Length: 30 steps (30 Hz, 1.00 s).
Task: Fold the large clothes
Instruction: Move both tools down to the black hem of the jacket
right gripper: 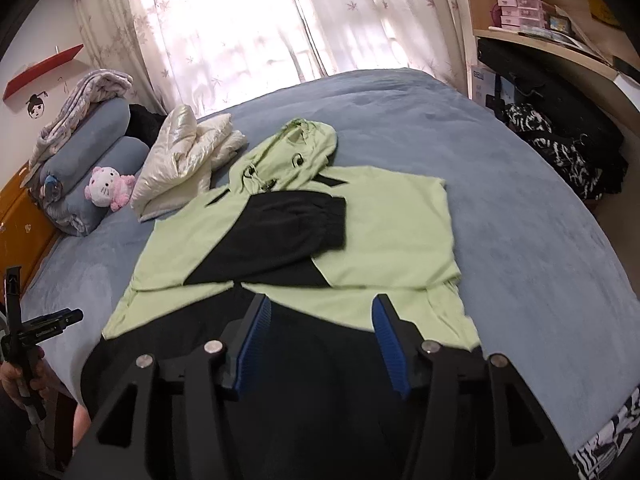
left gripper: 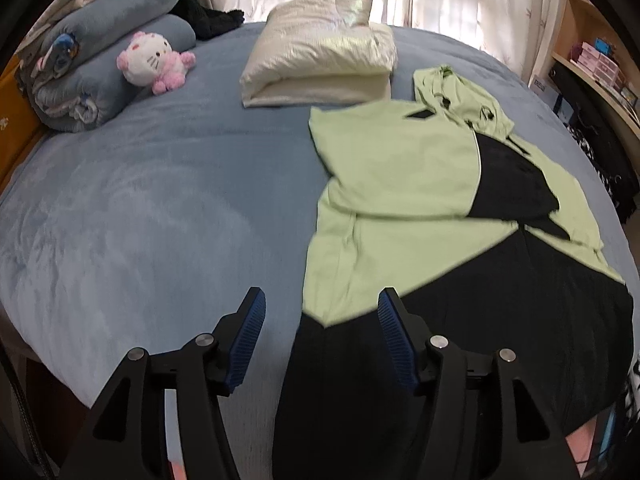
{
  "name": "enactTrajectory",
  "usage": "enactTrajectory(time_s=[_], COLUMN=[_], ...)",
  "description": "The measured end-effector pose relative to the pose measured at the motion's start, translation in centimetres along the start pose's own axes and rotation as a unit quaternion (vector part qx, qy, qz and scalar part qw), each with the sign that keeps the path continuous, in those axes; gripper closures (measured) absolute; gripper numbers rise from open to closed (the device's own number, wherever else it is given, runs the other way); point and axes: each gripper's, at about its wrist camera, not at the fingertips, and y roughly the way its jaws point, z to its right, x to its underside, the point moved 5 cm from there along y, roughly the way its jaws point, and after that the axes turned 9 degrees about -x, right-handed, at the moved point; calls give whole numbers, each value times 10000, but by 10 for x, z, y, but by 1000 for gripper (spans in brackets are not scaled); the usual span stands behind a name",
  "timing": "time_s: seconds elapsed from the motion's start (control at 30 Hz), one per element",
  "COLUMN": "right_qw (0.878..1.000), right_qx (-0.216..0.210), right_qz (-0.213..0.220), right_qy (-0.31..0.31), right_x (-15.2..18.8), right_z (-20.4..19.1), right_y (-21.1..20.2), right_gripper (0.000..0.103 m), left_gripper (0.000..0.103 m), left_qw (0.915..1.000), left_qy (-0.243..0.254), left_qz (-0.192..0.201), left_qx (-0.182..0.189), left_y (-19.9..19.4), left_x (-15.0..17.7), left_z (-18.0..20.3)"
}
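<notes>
The bed [right gripper: 520, 208] fills the scene, its blue-grey cover spread wide, and lying across the near half of it is the garment of the moment: a green and black hoodie [right gripper: 384, 232], face up, hood [right gripper: 296, 152] pointing toward the curtains [right gripper: 240, 20]. Both sleeves look folded in across the chest, the black sleeve [right gripper: 304, 224] lying on top, so the sleeve stage seems done and the body fold is what is left.

Behind it sits a cream padded jacket [left gripper: 320, 64], already folded, just beside the hood. Further back, the rolled blue bedding [left gripper: 100, 80] with a pink and white plush cat [left gripper: 154, 60] leaning on it.

Now the tools. The left hand-held gripper [left gripper: 320, 312] hovers above the hoodie's left edge, jaws parted, nothing between them. The right hand-held gripper [right gripper: 320, 320] hangs over the black lower part, jaws also apart and empty. Neither pad touches cloth, as far as these views show.

What comes next, by my reading: both need to drop to the black hem nearest the person, pinch a corner each, then carry that hem up toward the hood to halve the body. The fabric looks soft and will sag, so the two lifts should go evenly or the tucked sleeves may slide out.
</notes>
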Motion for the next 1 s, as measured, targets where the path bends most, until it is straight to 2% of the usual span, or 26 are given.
enactTrajectory(time_s=[0.33, 0.53, 0.73, 0.87, 1.0], right_qw=[9989, 9965, 9943, 9941, 9937], right_qx=[336, 395, 31, -360, -592], right_qz=[-240, -435, -563, -525, -613], right_qy=[238, 593, 901, 881, 726], right_x=[53, 89, 129, 141, 146], right_z=[51, 96, 119, 113, 102], right_y=[-19, -35, -42, -42, -35], right_gripper=[49, 49, 49, 49, 47], left_gripper=[45, 43, 40, 39, 30], left_qw=[9976, 9963, 9934, 9920, 9912], left_qy=[22, 53, -38, -112, -97], left_qz=[-544, -368, -307, -283, -227], left_qx=[420, 774, 1107, 1224, 1297], left_y=[21, 17, 14, 16, 17], left_x=[66, 94, 107, 111, 114], left_z=[-13, -19, -25, -23, -17])
